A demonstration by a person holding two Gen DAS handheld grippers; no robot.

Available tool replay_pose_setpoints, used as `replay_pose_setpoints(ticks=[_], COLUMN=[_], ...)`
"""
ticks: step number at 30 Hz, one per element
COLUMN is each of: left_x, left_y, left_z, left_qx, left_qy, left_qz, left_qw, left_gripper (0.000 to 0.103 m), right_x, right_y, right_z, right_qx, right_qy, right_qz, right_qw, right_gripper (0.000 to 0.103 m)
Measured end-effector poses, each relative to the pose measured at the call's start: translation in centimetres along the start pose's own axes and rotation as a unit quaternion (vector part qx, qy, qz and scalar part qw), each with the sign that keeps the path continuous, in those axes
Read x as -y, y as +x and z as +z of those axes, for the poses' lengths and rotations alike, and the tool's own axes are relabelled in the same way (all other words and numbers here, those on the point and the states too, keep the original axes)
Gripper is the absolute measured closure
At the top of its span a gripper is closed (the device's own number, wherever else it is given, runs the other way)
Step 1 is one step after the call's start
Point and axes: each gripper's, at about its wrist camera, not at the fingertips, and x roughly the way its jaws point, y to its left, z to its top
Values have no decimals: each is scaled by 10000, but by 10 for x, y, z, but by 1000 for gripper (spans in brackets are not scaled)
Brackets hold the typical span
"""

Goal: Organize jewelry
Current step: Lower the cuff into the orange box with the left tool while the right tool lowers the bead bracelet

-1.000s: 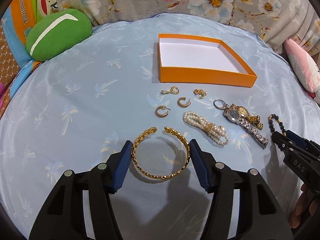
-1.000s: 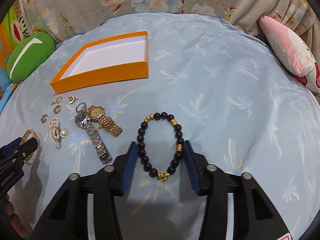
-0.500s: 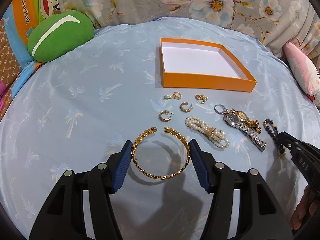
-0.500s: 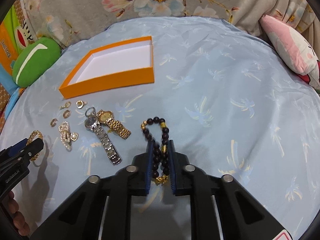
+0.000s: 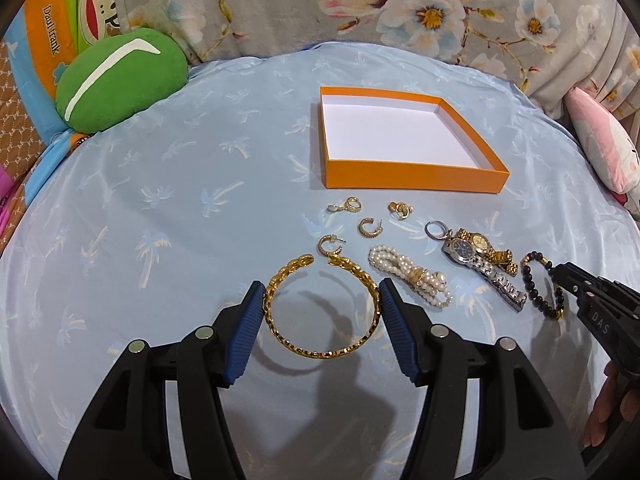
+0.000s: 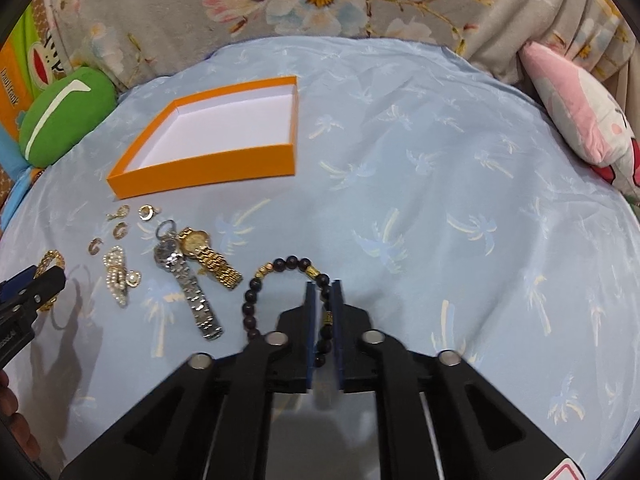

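Note:
My left gripper [image 5: 320,286] is shut on a gold chain bangle [image 5: 320,354], its blue pads against both sides, just above the blue cloth. My right gripper [image 6: 323,284] has one strand of a dark bead bracelet [image 6: 250,296] pinched between its pads. Its jaws are opening slightly, and the rest of the loop bulges out to the left. The orange box [image 5: 412,178], white inside, is empty. In front of the box lie several gold earrings [image 5: 370,228], a pearl bracelet [image 5: 408,276], a silver watch [image 5: 480,268] and a gold watch [image 5: 484,246].
A green cushion [image 5: 120,80] sits at the far left. At the right edge of the cloth lies a pink cushion [image 6: 580,120]. Floral fabric [image 5: 400,8] rises behind the cloth. A person's fingers [image 5: 608,412] hold the right gripper's handle.
My right jaws came together from wide open onto the bead bracelet, folding it narrow; now one side of the loop has sprung out leftward. The left gripper keeps the bangle, raised a little.

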Motion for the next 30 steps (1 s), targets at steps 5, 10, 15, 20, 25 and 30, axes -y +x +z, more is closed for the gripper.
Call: replay_pose_setpoints(ticks=[5, 10, 15, 20, 25, 30], left_x=[2, 6, 7, 8, 9, 14], left_y=[4, 6, 5, -2, -6, 0], left_z=[-1, -2, 0, 12, 36, 68], left_qx=[-44, -71, -47, 88, 283, 502], left_qy=[41, 70, 87, 116, 198, 311], left_qz=[-23, -27, -37, -41, -5, 124], left_qw=[10000, 9999, 9999, 9999, 9994, 9982], left_gripper=[46, 46, 47, 47, 47, 47], right_x=[1, -2, -3, -7, -14, -27], right_y=[6, 7, -6, -30, -43, -44], right_z=[-1, 0, 5, 25, 58, 96], right_qx=[-61, -57, 111, 430, 669, 875], right_qy=[21, -18, 79, 23, -70, -214], right_qz=[73, 30, 119, 221, 490, 678], right_qw=[10000, 10000, 9998, 9988, 9965, 9936], right_gripper=[87, 96, 96, 96, 96, 96])
